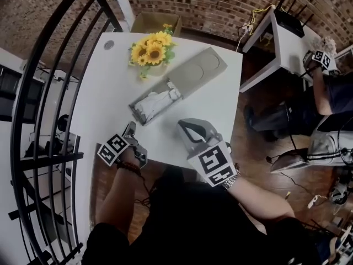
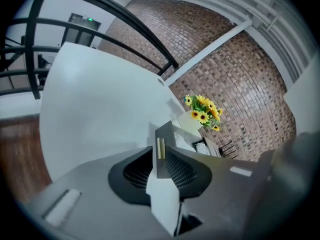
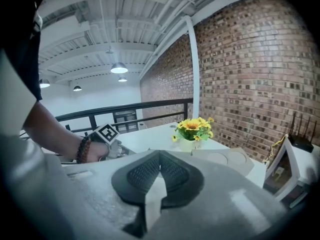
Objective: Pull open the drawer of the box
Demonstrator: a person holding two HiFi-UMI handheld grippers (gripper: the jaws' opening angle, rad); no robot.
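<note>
A flat grey box (image 1: 201,70) lies slantwise on the white table (image 1: 105,87). Its drawer (image 1: 141,116) stands pulled out toward me, with white items (image 1: 160,99) inside. My left gripper (image 1: 131,128) is at the drawer's near end. In the left gripper view its jaws (image 2: 161,151) are closed on the drawer's grey end wall (image 2: 165,134), a cream edge showing between the pads. My right gripper (image 1: 187,127) hovers near the table's front edge, to the right of the drawer. It is shut (image 3: 159,158) with nothing in it.
A pot of sunflowers (image 1: 151,51) stands just behind the drawer, close to the box. A black railing (image 1: 49,93) runs along the table's left side. A cardboard carton (image 1: 155,21) sits on the floor beyond. A person (image 1: 331,93) sits at a white desk (image 1: 276,43) to the right.
</note>
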